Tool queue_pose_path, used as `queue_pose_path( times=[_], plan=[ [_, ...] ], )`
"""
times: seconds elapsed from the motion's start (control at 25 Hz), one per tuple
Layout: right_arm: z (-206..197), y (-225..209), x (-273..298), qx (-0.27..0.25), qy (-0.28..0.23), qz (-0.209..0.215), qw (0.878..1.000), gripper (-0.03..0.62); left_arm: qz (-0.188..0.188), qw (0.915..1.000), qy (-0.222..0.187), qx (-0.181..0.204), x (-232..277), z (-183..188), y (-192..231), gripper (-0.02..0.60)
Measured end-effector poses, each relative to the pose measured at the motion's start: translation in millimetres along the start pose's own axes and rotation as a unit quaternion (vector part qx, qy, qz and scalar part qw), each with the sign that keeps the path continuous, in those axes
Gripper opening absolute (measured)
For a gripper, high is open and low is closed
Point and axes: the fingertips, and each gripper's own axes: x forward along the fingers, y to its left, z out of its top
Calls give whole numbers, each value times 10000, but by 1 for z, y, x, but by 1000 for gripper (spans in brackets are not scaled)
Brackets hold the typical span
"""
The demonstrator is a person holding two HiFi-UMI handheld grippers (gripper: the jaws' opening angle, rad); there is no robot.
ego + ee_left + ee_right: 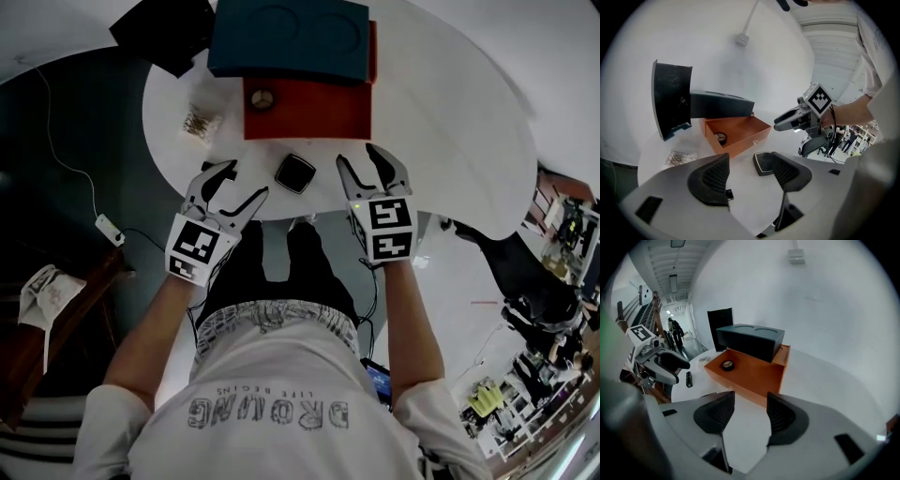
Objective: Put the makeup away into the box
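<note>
Sitting in the open orange rectangular box (309, 120) is a small round black compact (262, 98); a dark teal rectangular lid (286, 37) hides the box's far part. A square black makeup compact (295, 172) lies on the white round table (450, 122) between the left gripper (249, 178) and the right gripper (358, 155), touching neither. Both grippers stand wide and empty. In the left gripper view, a jaw pad cuts off part of the square compact.

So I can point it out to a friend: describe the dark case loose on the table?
On the white round table stands an open orange box. Nearer the person, between the left claw and the right claw, lies a flat black case: it is square, while the compact inside the box is round.
</note>
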Motion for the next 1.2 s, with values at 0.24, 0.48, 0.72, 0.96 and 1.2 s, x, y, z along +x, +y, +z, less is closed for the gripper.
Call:
queue_pose_path(
  times=[0.24, 0.48, 0.72, 0.96, 1.2],
  plan=[
    [-23, -18, -8, 144, 47, -23, 9999, 227, -123, 9999, 88, 43, 23, -4, -21, 296],
    [-41, -28, -11, 280, 82, 40, 9996, 227, -156, 9995, 251, 105, 47, -8, -36, 298],
    [-52, -38, -12, 403, 94, 74, 9991, 227, -156, 9982, 555, 134, 68, -20, -46, 307],
    [-62, -43, -11, 493, 134, 120, 9986, 227, -57, 9969, 762, 169, 80, -28, -49, 316],
    [-68, -52, -9, 532, 167, 157, 9983, 227, 126, 9947, 997, 228, 92, -33, -48, 331]
  ],
)
